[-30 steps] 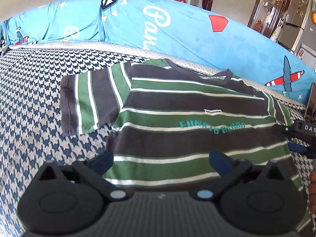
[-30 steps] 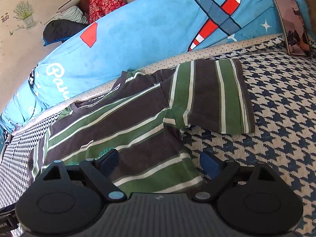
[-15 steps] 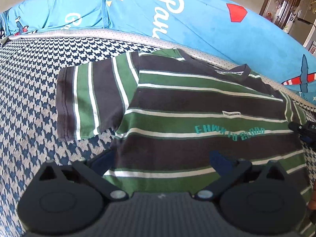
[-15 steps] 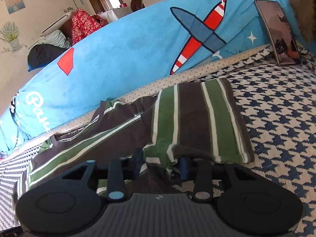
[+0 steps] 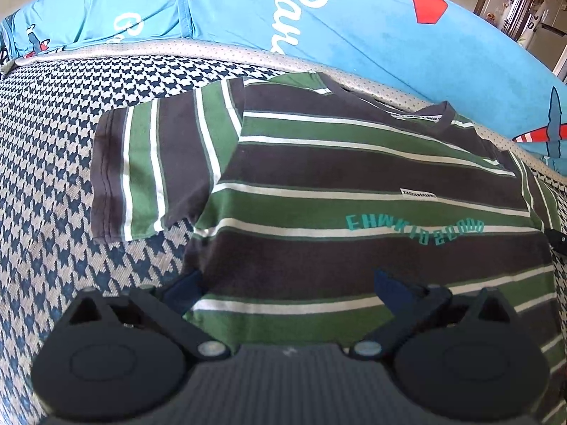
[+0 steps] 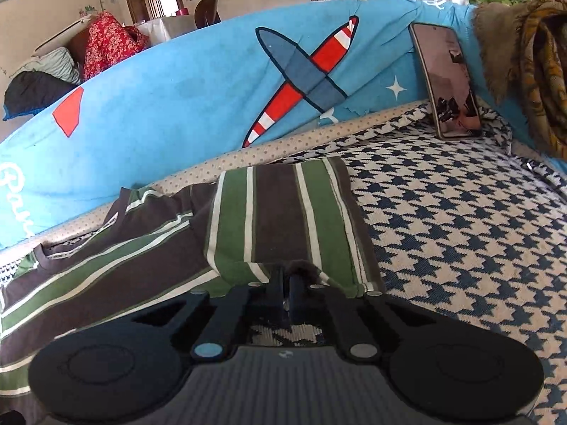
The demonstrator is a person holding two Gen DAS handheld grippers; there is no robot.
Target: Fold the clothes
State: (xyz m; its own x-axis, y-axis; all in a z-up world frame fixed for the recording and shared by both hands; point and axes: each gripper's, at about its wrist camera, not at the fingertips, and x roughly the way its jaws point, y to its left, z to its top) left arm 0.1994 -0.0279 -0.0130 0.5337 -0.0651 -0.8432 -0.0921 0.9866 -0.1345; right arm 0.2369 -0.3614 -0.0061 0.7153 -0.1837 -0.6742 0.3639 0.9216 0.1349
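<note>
Since 1 second ago the right gripper has gone from wide-open jaws to jaws pinched together on the near hem of the striped T-shirt's right sleeve, the cloth puckered up where the tips meet. The left gripper has eased lower and closer over the shirt body; more of the shirt fills its view than before.

Left gripper: jaws wide, holding nothing. Left fingertip sits at the shirt's left side edge, over the houndstooth cover; right fingertip is over the dark and green stripes of the lower body. Contact with the cloth cannot be told.

T-shirt: green, dark brown and white stripes, lying flat and face up on the houndstooth-covered bed, collar toward the far side, both sleeves spread outward. Teal lettering across the chest, seen upside down.

Surroundings: a blue cover with an airplane print rises along the far edge of the bed. A phone leans against it at the far right, well apart from the shirt.
</note>
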